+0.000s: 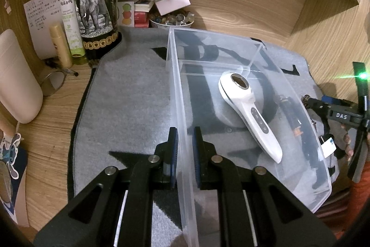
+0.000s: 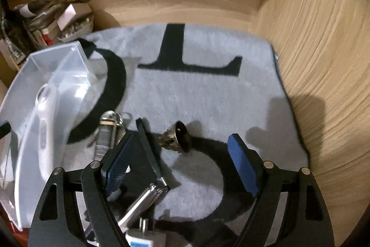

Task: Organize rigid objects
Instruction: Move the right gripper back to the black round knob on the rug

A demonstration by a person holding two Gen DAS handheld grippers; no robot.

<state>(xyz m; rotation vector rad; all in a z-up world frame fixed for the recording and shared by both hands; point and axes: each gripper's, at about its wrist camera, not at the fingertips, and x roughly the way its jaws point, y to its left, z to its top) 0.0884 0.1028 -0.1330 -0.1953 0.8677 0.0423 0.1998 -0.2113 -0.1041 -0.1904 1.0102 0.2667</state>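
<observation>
A clear plastic bin [image 1: 309,154] stands on a grey mat [image 1: 129,98] with black letters. A white handheld device [image 1: 252,112] lies inside it. My left gripper [image 1: 185,131] is shut on the bin's left wall, one finger on each side. In the right wrist view my right gripper [image 2: 182,142] is open over the mat [image 2: 208,89], with a small brass bell [image 2: 177,137] between its fingers. A metal clip tool [image 2: 148,191], a keychain figure [image 2: 106,133] and a white plug [image 2: 141,240] lie near its left finger. The bin [image 2: 53,75] is at the left.
A dark elephant-label bottle [image 1: 97,6], a green spray bottle [image 1: 70,15], a yellow tube [image 1: 60,45], papers and a bowl of stones [image 1: 171,20] crowd the back left. A beige container [image 1: 16,78] stands at the left. Wooden walls close in behind and on the right [image 2: 323,61].
</observation>
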